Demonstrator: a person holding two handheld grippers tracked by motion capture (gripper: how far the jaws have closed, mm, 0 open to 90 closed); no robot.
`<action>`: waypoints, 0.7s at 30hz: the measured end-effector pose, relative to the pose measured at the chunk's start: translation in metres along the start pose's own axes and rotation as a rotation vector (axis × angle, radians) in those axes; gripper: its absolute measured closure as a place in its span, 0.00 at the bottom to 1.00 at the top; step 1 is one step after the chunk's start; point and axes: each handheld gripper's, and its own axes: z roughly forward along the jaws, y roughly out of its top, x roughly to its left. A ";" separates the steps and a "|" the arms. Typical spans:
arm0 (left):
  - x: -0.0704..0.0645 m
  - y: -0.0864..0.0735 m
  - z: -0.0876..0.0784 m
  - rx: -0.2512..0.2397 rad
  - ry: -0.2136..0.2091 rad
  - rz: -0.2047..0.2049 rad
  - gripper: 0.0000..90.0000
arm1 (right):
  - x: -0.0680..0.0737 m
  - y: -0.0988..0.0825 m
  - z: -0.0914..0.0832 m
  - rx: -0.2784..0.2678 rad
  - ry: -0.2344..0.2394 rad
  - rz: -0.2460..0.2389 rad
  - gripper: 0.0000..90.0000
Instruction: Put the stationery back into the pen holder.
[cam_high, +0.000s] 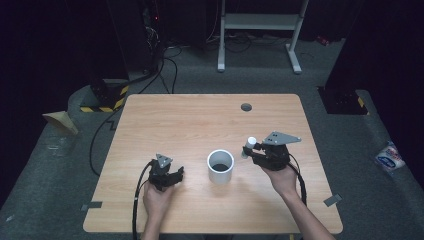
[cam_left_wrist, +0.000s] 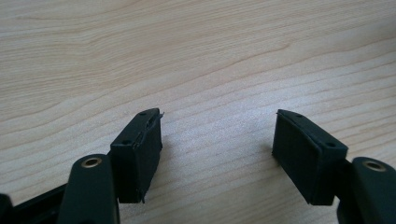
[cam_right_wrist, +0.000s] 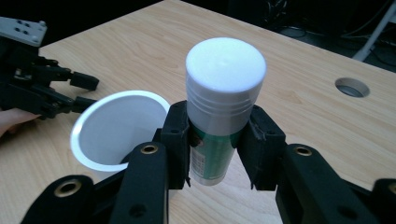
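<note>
— Where's the bottle?

— I have the white-capped bottle (cam_right_wrist: 219, 107) clamped upright in my right gripper (cam_right_wrist: 219, 149), fingers (cam_right_wrist: 180, 140) pressed on its green label, just right of the white cup (cam_high: 220, 166) at mid-desk (cam_high: 200, 120).

— And your left?

— My left gripper (cam_left_wrist: 217, 140) rests near the desk's left side, fingers (cam_left_wrist: 140, 149) spread wide, holding nothing.

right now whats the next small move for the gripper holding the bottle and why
Probably carry the bottle sideways over the white cup. The right hand-held gripper is clamped on it upright, beside the cup's open mouth, not above it; the left hand-held gripper rests open.
</note>
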 end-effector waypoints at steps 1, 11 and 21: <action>0.000 0.000 0.000 0.000 0.001 -0.001 0.36 | 0.002 0.002 0.000 0.002 0.007 -0.007 0.72; 0.000 0.000 0.000 0.000 0.000 0.000 0.36 | 0.017 0.020 0.002 -0.021 0.072 -0.039 0.72; 0.000 0.000 0.000 -0.006 0.001 -0.008 0.36 | 0.032 0.029 0.010 -0.011 0.122 -0.072 0.72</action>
